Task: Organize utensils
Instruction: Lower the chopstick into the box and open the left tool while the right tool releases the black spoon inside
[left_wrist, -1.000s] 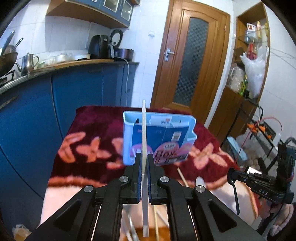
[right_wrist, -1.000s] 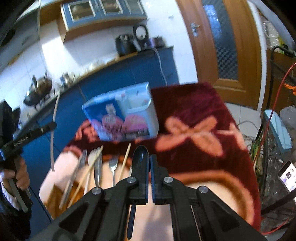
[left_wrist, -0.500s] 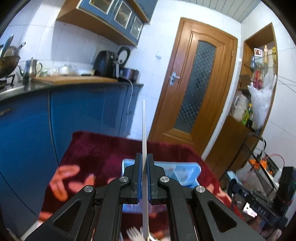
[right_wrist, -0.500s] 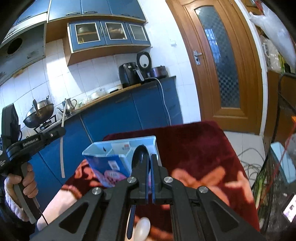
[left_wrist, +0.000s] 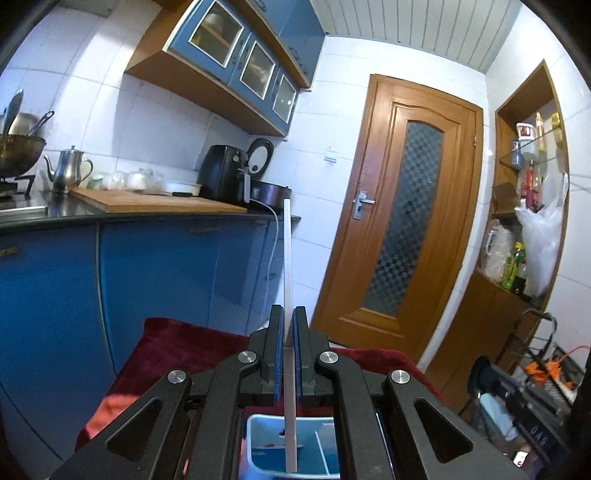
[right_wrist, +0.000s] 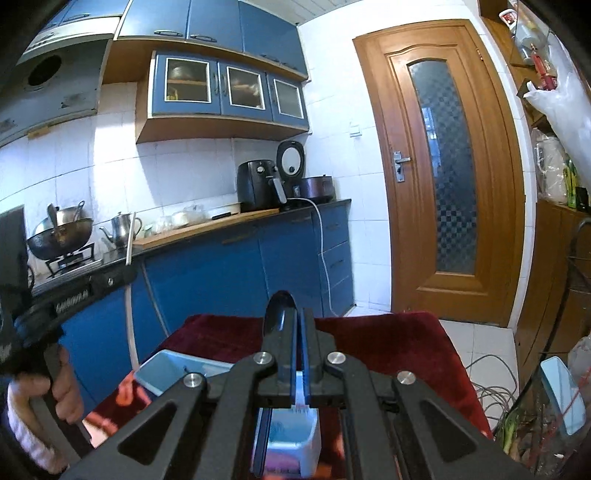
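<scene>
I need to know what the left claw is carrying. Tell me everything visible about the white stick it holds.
The white chopstick is a long, thin, straight, plain rod, plastic by its look. The left claw is shut on it below its middle, holding it nearly upright. Its top shows against the blue cabinets; its lower end hangs over the open light-blue box on the red cloth. Whether it touches the box cannot be told.

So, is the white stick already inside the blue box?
Partly: the stick, clamped upright, has its lower end inside the box.
</scene>
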